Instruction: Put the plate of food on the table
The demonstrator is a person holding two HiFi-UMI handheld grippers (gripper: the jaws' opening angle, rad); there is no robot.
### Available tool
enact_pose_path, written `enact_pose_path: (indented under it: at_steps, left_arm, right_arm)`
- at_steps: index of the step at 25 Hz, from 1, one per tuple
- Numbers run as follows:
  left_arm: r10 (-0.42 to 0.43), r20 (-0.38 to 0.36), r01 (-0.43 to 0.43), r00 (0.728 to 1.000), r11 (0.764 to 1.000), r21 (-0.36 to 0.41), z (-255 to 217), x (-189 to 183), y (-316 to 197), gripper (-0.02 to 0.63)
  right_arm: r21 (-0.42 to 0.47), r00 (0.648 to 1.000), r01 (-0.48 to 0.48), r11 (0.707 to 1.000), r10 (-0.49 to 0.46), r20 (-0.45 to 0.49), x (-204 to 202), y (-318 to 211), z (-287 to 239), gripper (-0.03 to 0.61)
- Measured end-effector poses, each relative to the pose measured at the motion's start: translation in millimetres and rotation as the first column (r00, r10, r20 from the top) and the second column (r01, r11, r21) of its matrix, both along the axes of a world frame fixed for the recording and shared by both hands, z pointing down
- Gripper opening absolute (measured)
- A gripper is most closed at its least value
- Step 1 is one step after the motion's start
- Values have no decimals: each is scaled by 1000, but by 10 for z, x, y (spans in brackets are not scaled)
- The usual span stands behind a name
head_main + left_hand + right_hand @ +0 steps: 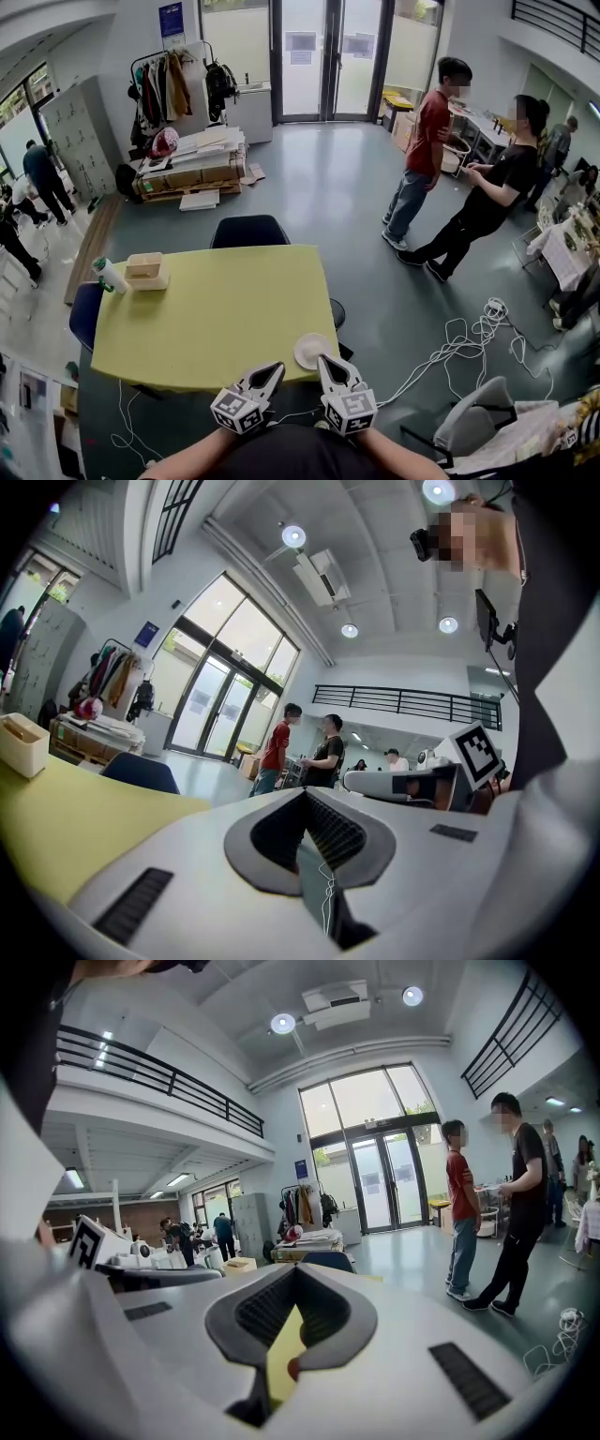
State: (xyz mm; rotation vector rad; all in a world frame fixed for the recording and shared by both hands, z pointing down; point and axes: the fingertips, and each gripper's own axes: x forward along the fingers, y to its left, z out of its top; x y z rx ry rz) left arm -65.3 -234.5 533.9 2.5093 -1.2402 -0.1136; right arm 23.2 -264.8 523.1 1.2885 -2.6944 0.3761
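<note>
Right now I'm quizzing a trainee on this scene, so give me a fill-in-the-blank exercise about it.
1. The table is ____ in colour.
2. The left gripper and the right gripper both have their jaws ____.
3. The plate lies on the table, closest to the ____ gripper.
Missing words: yellow; shut; right.

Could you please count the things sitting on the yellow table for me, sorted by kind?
plate: 1
bottle: 1
box: 1
Total on the table: 3
</note>
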Motion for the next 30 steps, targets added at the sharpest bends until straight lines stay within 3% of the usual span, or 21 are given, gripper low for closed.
enact_pose_path:
  at_steps: [30]
  left_arm:
    - [22, -19, -23, 1000, 1000, -21, 30, 55, 176, 9]
  right_arm:
    - [-9, 1000, 6, 1000, -6, -22, 8, 333, 54, 12]
